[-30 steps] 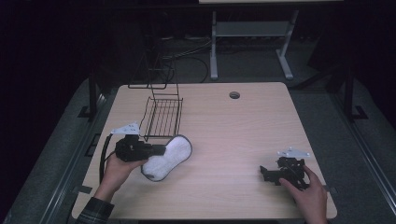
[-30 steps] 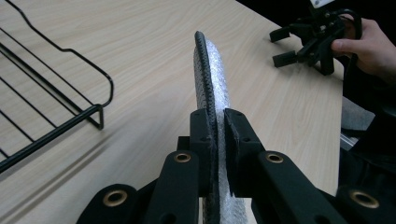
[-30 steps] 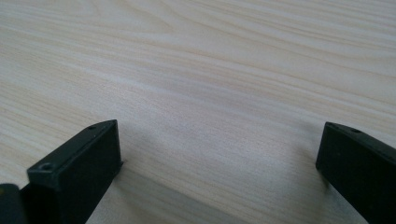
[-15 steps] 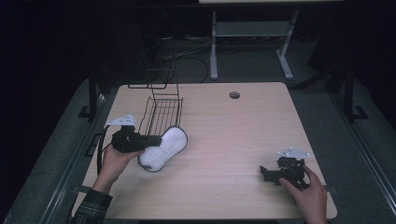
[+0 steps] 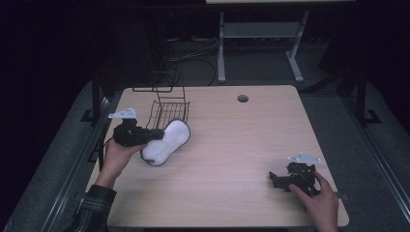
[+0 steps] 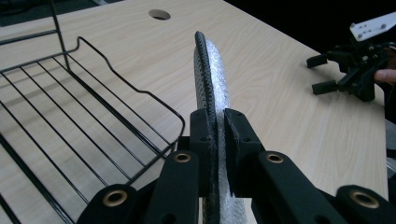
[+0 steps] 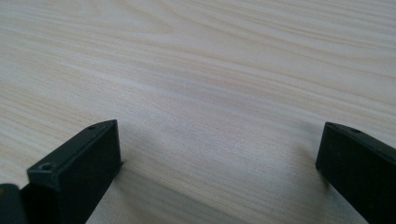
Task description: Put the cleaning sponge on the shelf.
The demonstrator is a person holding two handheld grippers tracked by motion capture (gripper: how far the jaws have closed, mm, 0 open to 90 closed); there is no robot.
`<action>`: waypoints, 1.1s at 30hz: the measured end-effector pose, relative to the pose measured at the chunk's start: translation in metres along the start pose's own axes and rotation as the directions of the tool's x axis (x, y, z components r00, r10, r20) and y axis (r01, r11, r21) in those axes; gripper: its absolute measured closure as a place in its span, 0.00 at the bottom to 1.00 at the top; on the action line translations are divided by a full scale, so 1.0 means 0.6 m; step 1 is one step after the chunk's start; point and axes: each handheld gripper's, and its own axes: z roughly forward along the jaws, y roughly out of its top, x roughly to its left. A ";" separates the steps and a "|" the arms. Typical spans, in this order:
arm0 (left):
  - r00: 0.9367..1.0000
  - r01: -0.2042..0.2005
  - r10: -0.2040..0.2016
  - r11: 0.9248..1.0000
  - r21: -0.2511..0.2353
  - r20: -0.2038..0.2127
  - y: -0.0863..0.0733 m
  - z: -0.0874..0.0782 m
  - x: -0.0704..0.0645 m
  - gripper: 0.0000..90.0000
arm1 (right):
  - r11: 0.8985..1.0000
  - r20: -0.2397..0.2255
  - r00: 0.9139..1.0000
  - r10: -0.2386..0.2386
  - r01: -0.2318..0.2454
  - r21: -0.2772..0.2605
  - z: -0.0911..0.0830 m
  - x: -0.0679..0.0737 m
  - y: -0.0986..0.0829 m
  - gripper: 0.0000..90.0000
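The left gripper (image 6: 215, 135) clamps a white pad (image 6: 211, 74) edge-on beside the wire rack (image 5: 169, 110); right gripper (image 7: 219, 158) gapes wide over bare table (image 7: 210, 70).

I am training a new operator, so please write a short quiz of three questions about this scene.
1. True or false: the left gripper is shut on the white pad.
2. How do the jaws of the right gripper stand? A) wide apart B) closed on a cup
3. Fill in: the wire rack lies toward the table's far ____ corner.

Key: 1 true; 2 A; 3 left.
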 end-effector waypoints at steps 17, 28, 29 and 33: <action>0.998 0.023 -0.025 0.999 -0.037 -0.054 0.021 -0.015 0.051 0.92 | 1.000 0.002 1.000 0.000 0.000 0.000 0.000 0.000 0.000 0.00; 0.996 0.042 -0.047 0.997 -0.057 -0.082 0.040 -0.029 0.091 0.92 | 1.000 0.001 1.000 0.000 0.000 0.000 0.000 0.000 0.000 0.00; 0.995 0.050 -0.055 0.997 -0.059 -0.081 0.040 -0.027 0.095 0.92 | 1.000 0.001 1.000 0.000 0.000 0.000 0.000 0.000 0.000 0.00; 0.993 0.076 -0.082 0.995 -0.066 -0.089 0.039 -0.023 0.112 0.92 | 1.000 0.002 1.000 0.000 0.000 0.000 0.000 0.000 0.000 0.00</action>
